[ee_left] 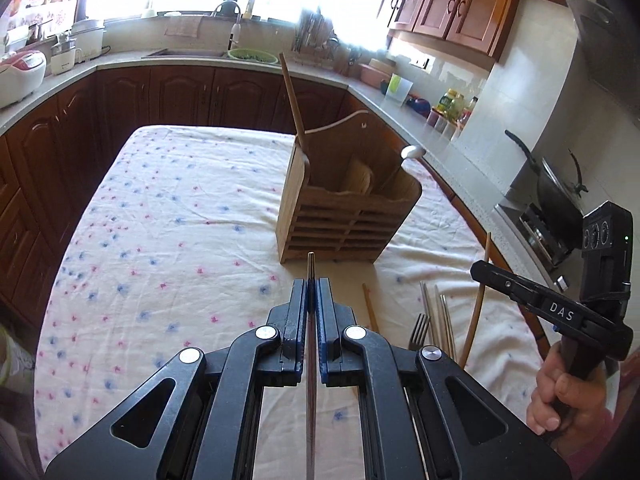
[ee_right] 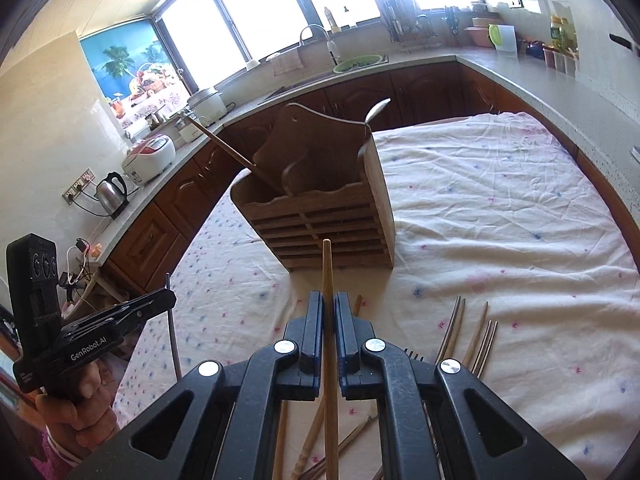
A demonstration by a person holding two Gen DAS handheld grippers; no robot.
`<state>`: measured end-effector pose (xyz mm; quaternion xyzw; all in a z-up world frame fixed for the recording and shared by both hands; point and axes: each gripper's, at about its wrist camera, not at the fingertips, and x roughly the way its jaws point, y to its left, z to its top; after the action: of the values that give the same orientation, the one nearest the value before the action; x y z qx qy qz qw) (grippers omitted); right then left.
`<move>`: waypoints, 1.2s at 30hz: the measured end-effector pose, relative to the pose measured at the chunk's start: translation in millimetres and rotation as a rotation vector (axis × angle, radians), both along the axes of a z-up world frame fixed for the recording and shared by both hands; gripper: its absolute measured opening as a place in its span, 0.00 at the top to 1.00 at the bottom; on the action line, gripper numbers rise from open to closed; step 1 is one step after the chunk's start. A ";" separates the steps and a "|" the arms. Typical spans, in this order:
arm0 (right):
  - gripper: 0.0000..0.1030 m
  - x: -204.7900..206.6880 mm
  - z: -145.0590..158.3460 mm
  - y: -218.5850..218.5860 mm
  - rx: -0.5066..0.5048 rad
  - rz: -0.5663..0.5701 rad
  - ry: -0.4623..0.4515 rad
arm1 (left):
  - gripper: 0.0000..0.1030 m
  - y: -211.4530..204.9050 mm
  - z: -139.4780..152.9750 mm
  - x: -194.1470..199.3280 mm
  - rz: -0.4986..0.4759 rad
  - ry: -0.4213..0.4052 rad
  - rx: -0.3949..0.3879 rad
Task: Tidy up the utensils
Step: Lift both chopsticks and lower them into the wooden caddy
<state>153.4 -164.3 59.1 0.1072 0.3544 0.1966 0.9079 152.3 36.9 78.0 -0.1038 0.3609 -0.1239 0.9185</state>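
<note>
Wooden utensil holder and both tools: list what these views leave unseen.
- Wooden utensil holder: compartment bottoms hidden by its slatted front wall in both wrist views.
- Metal utensil in the left tool: type unclear, seen edge-on; lower end cut off.
- Wooden chopstick in the right tool: lower end cut off.
- Loose utensils: partly behind the tool.

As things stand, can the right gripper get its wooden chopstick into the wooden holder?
Probably yes: the right gripper is shut on the wooden chopstick, and the wooden holder stands straight ahead, nothing between.

hidden: holder (ee_left: 344, 216) contents mostly behind its front wall | cut off: loose chopsticks (ee_right: 316, 432) under tool, lower edge
</note>
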 end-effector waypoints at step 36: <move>0.94 19.5 112.6 -29.8 0.117 -0.111 -0.321 | 0.96 27.5 114.5 28.8 0.103 -0.319 -0.076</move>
<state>172.9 -194.1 171.7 0.1465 0.1864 0.1810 0.9545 181.2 64.4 192.5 -0.1360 0.1997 -0.1050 0.9647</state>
